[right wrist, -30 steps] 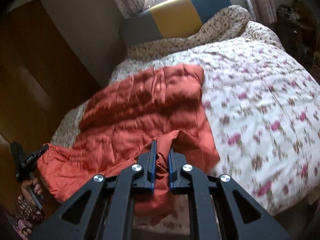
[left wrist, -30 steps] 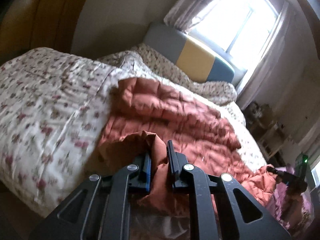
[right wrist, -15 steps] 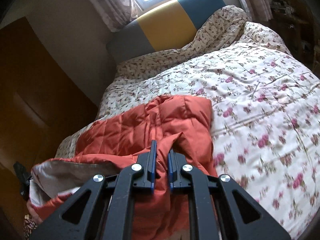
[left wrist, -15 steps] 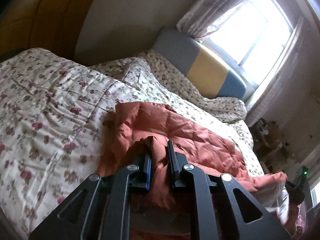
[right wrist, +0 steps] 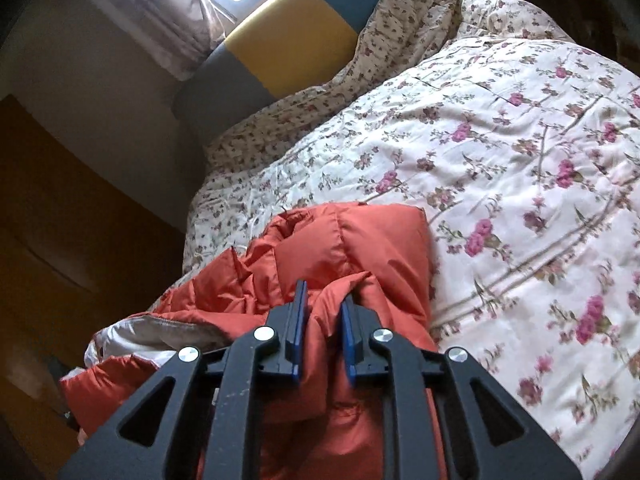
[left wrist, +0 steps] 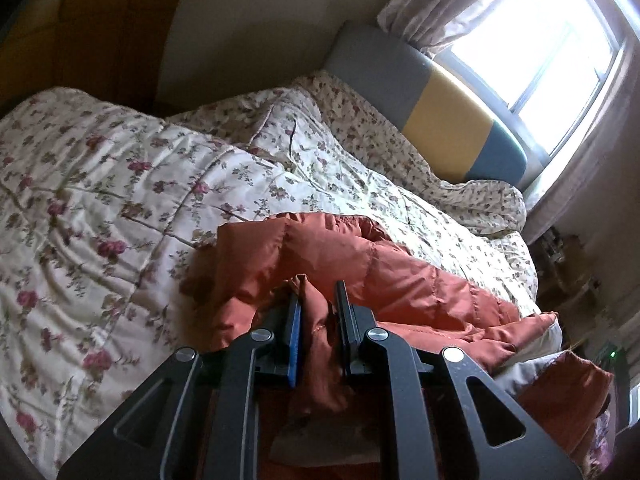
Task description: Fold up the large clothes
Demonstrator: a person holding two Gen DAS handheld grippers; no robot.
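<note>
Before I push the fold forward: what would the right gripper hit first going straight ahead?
The right gripper, shut on the orange jacket, would likely press that jacket's folded top first, then the floral quilt; depth is unclear.

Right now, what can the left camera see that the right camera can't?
Only the left wrist view shows the bright window itself, some cluttered furniture by the wall, and a small green light at the right edge. Only the right wrist view shows the dark wooden panel beside the bed. Both show the orange puffy garment on the flowery bedspread, the grey, yellow and blue headboard, and curtains. In each, the tool, left and right, is shut on a fold of the garment.
</note>
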